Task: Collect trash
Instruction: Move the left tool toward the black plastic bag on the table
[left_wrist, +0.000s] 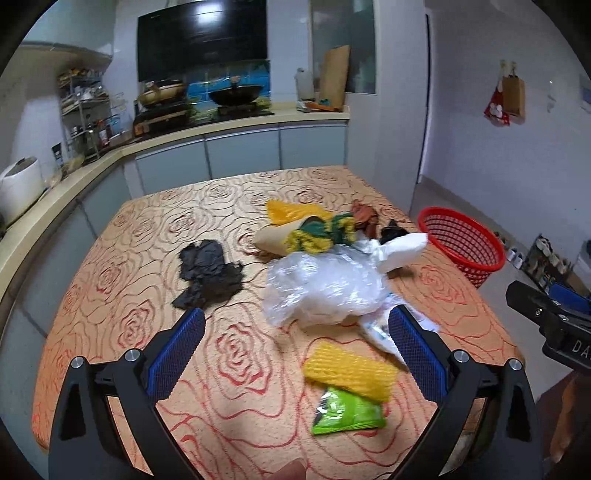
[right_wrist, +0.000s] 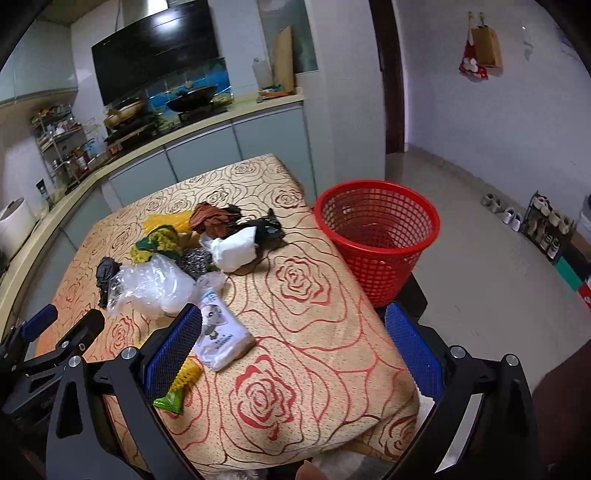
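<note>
Both the left tool (left_wrist: 295, 354) and the right tool (right_wrist: 291, 350) gape wide, holding nothing. Trash litters the bench (left_wrist: 122, 236): a yellow foam net (left_wrist: 349, 374) nearest looks light and springy, so pinch its middle. The red basket (right_wrist: 376, 240) waits at the far right.

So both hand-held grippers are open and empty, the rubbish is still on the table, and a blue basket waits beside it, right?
Nearly. The basket is red, not blue, as the right wrist view shows. The rest holds: both the left hand-held gripper and the right hand-held gripper are open and empty, with the rubbish on the table.
</note>
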